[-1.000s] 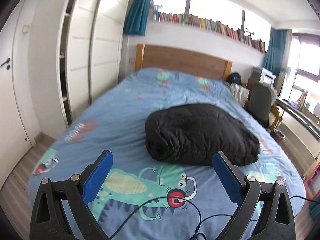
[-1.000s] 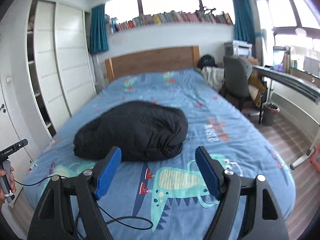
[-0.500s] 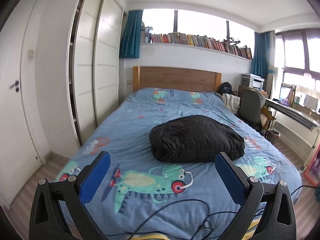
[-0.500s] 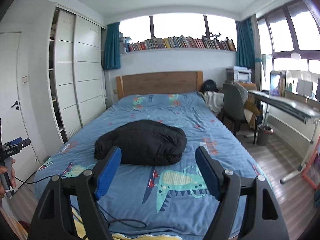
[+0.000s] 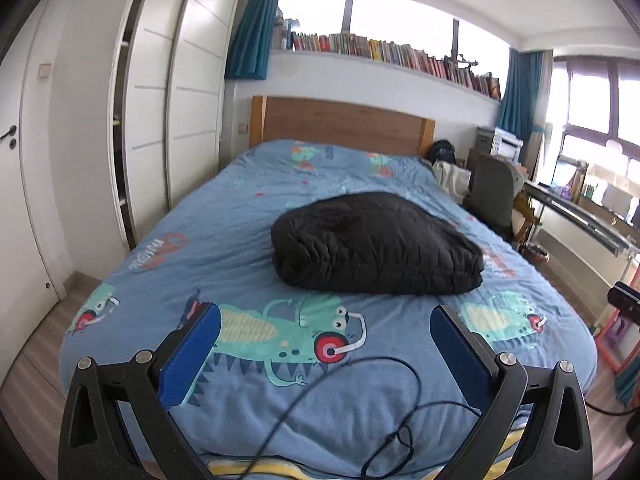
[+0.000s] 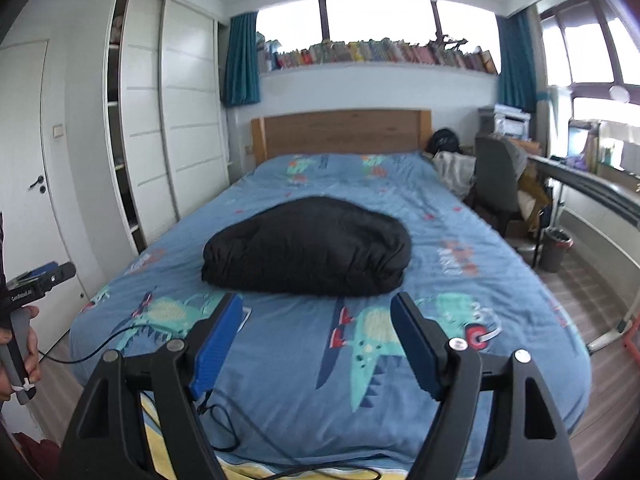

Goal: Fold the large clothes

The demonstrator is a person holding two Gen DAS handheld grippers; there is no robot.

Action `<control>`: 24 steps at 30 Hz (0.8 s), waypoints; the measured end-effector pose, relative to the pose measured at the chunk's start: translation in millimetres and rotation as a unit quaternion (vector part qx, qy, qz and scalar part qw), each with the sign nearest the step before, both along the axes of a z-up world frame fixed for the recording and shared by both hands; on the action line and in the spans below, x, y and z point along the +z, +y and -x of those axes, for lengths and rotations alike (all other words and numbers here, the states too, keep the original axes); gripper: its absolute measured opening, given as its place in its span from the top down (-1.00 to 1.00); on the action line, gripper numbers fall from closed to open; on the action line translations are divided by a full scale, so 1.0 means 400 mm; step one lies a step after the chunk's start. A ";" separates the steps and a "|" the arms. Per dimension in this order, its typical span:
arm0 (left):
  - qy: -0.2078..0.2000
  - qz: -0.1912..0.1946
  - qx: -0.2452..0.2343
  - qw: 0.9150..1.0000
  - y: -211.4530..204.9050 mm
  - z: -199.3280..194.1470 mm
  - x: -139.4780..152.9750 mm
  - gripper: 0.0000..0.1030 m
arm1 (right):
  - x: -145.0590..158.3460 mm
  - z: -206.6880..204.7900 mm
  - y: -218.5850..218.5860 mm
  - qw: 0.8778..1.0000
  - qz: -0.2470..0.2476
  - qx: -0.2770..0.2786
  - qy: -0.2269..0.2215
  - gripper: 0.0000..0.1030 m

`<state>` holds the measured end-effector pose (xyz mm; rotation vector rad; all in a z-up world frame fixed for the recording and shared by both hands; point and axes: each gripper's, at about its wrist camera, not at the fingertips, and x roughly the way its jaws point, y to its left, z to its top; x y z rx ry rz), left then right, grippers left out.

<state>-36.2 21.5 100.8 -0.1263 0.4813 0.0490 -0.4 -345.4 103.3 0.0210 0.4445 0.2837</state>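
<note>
Here the black jacket (image 5: 372, 246) lies bundled at the middle of the bed (image 5: 224, 248), its long axis running across the mattress from 9 to 3 o'clock, the gathered, rounded end toward 9 in the left view. The left gripper (image 5: 326, 354) hangs over the foot of the bed, jaws wide and empty. The right gripper (image 6: 318, 342) is likewise spread wide, holding nothing, the jacket at its 12 o'clock. A black cable (image 5: 384, 396) loops on the cover at 6.
</note>
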 end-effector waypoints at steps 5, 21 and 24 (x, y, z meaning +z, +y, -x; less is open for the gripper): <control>0.032 -0.003 0.010 0.999 -0.019 -0.089 -0.037 -0.99 | -0.049 -0.084 0.041 1.000 -0.008 0.004 0.015 -0.47; 0.062 -0.034 0.051 0.996 -0.030 -0.253 -0.118 -0.99 | -0.158 -0.268 0.073 0.998 -0.014 -0.035 0.053 -0.47; 0.069 -0.036 0.054 0.996 -0.028 -0.258 -0.134 -0.99 | -0.169 -0.280 0.070 0.997 -0.014 -0.042 0.057 -0.47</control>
